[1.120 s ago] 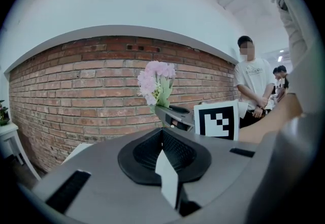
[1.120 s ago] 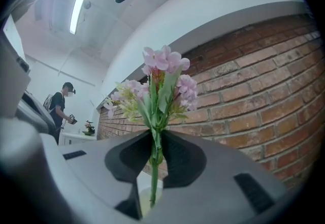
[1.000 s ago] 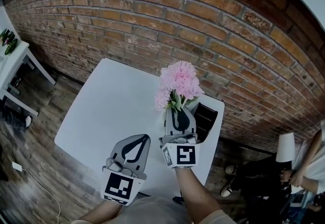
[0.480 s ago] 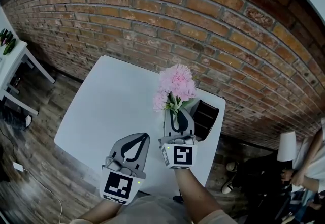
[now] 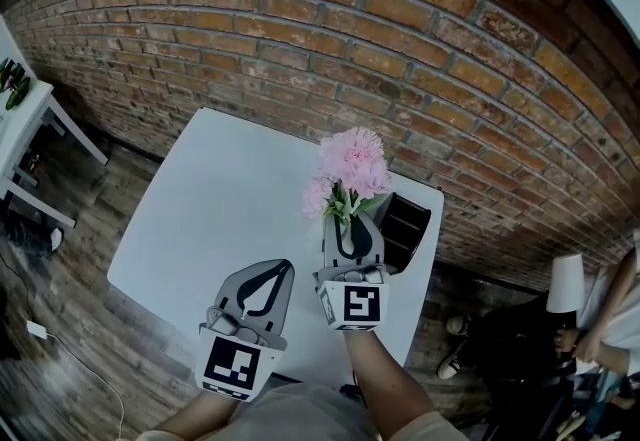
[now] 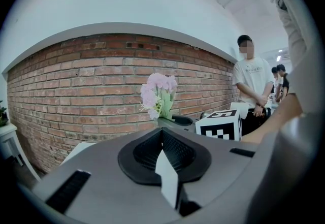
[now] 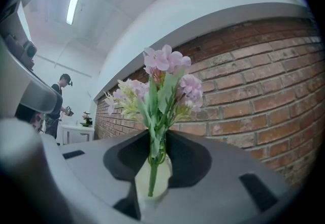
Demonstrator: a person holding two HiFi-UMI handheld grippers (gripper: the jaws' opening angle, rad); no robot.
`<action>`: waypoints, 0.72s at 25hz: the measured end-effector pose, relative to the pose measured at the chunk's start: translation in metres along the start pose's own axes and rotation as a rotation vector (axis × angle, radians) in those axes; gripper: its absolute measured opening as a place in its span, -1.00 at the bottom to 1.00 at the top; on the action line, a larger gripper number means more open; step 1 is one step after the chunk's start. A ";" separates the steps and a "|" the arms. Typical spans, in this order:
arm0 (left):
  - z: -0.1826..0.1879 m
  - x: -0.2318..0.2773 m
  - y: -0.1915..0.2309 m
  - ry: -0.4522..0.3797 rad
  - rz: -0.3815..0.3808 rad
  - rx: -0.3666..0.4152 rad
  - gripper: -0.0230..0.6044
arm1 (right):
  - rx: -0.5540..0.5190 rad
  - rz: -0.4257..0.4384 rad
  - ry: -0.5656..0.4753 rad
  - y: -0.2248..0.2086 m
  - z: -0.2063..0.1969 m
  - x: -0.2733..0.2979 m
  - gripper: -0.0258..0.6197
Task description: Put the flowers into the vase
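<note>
Now the flowers (image 5: 350, 164) sit lower, at the right gripper's (image 5: 350, 218) twelve o'clock. Its jaws are opening around them, releasing into the vase (image 7: 152, 181). Left gripper (image 5: 284, 270) is closed and empty.

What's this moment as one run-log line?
left hand-held gripper: shut, empty | right hand-held gripper: jaws opening round stems of flowers | flowers upright over table

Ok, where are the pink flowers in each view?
Head view: flowers right of centre, above the table's far right end.
Left gripper view: flowers at centre.
Right gripper view: flowers fill the centre.
Shared landmark: brick wall behind them.
</note>
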State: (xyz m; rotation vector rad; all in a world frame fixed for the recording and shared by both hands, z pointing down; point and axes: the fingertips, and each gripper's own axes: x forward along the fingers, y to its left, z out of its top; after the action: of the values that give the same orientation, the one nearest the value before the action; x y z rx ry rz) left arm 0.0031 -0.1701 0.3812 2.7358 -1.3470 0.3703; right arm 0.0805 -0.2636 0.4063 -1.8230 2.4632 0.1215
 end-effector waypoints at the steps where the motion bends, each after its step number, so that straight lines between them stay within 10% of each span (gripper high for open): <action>1: 0.000 -0.001 0.000 0.002 0.000 -0.002 -0.90 | 0.008 -0.003 0.001 0.000 -0.001 -0.001 -0.65; 18: 0.000 -0.006 -0.012 -0.007 -0.004 -0.009 -0.90 | -0.008 0.053 0.137 0.004 -0.021 -0.007 -0.46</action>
State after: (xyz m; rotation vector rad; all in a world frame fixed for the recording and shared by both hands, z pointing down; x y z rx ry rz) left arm 0.0089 -0.1585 0.3805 2.7344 -1.3419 0.3539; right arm 0.0784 -0.2579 0.4275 -1.8278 2.6062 0.0094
